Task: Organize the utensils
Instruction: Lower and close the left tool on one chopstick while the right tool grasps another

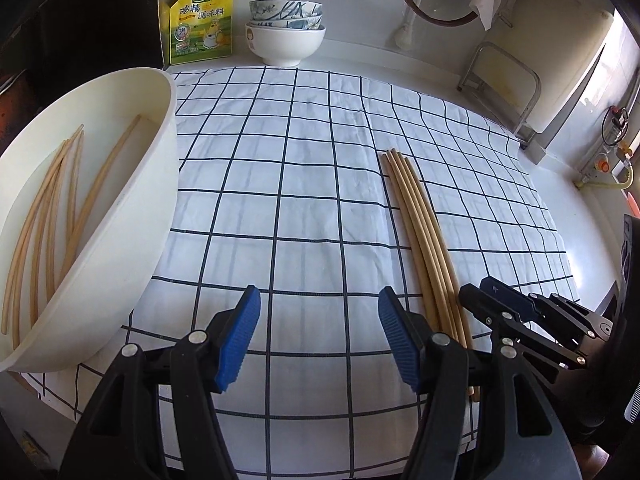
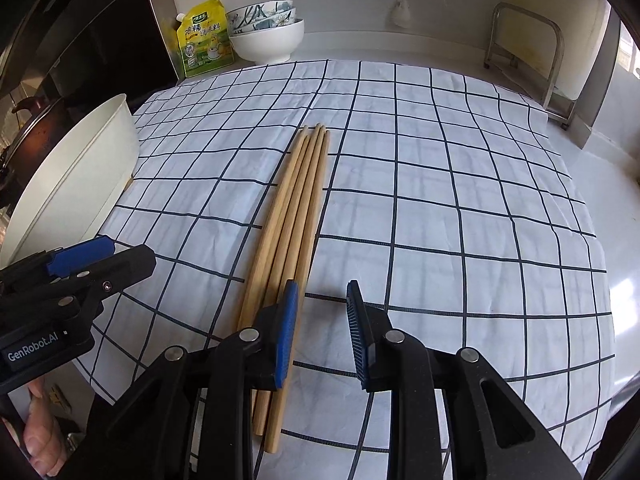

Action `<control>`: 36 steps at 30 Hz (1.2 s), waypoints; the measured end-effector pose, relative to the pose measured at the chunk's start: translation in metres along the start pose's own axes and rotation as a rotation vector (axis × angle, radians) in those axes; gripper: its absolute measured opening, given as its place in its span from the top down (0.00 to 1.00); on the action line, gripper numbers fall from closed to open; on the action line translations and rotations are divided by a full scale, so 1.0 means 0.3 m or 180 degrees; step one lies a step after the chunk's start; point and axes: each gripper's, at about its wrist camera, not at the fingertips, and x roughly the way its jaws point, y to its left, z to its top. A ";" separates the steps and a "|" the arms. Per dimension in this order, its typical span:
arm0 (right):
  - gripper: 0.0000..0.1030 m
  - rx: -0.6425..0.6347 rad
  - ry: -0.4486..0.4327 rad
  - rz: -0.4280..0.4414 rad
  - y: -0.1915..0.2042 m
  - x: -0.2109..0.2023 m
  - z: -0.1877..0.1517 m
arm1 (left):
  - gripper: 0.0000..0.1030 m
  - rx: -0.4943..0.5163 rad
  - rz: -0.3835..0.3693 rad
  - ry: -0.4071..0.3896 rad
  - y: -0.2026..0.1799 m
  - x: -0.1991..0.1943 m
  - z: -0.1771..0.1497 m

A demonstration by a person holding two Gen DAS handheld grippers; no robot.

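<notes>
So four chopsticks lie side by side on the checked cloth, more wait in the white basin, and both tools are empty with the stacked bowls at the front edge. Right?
Nearly. The stacked bowls stand at the back by the wall, beside the yellow pouch, as the left wrist view shows. The rest holds: chopsticks on the cloth, more in the basin, left tool and right tool empty.

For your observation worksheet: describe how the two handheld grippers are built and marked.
Both the left gripper and right gripper have black plastic linkage arms with silver rivets and ribbed blue pads. The left one's body carries white "GenRobot.AI" lettering.
</notes>
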 end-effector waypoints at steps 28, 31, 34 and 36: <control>0.76 0.0232 -0.0040 -0.0177 -0.163 -0.022 -0.025 | 0.36 0.0195 -0.0091 0.0164 -0.121 0.079 -0.016; 0.75 0.0244 -0.0054 -0.0147 -0.166 -0.026 -0.024 | 0.36 0.0227 -0.0074 0.0177 -0.133 0.088 -0.019; 0.74 0.0224 -0.0066 -0.0131 -0.159 -0.029 -0.025 | 0.35 0.0251 -0.0048 0.0174 -0.143 0.095 -0.017; 0.74 0.0226 -0.0072 -0.0127 -0.159 -0.029 -0.025 | 0.35 0.0283 -0.0008 0.0173 -0.153 0.100 -0.017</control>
